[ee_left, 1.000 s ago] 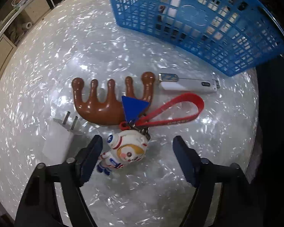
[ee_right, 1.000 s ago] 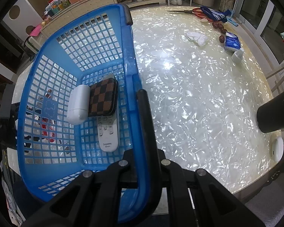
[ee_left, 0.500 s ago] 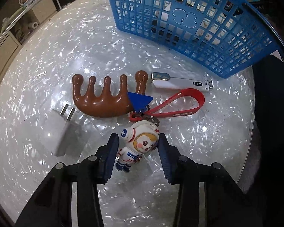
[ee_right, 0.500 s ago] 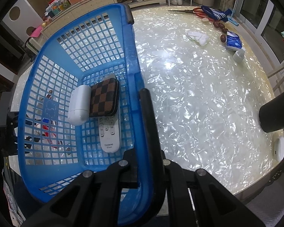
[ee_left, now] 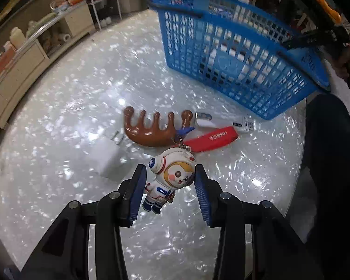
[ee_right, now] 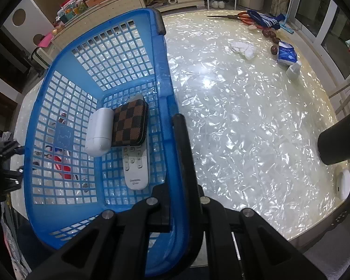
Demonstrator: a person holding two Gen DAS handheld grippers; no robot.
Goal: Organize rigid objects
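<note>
The left tool (ee_left: 169,187) is clamped on the astronaut keychain (ee_left: 169,178), its blue pads pressing the figure's helmet and body from both sides, with the figure raised clear of the tabletop (ee_left: 58,116). The red strap (ee_left: 210,138) trails from the keyring down to the tabletop, lying just beside the brown comb (ee_left: 155,128) and the white USB stick (ee_left: 224,122); a white plug (ee_left: 109,154) sits left of the comb. Beyond them stands the blue basket (ee_left: 233,53).

The right tool (ee_right: 175,175) is closed on that basket's rim (ee_right: 165,93), one finger inside and one outside. Inside the basket lie a white case (ee_right: 99,131), a checkered wallet (ee_right: 130,122) and a remote (ee_right: 136,165), the wallet overlapping the remote.

The risks, as I judge them: the rounded helmet gives the pads little flat surface, so the figure could pivot or slip out during the carry. The dangling strap could drag the comb or the USB stick along, or snag on the basket's edge or lattice wall. If the right tool's hold shifts, the basket could tilt and its contents slide.
</note>
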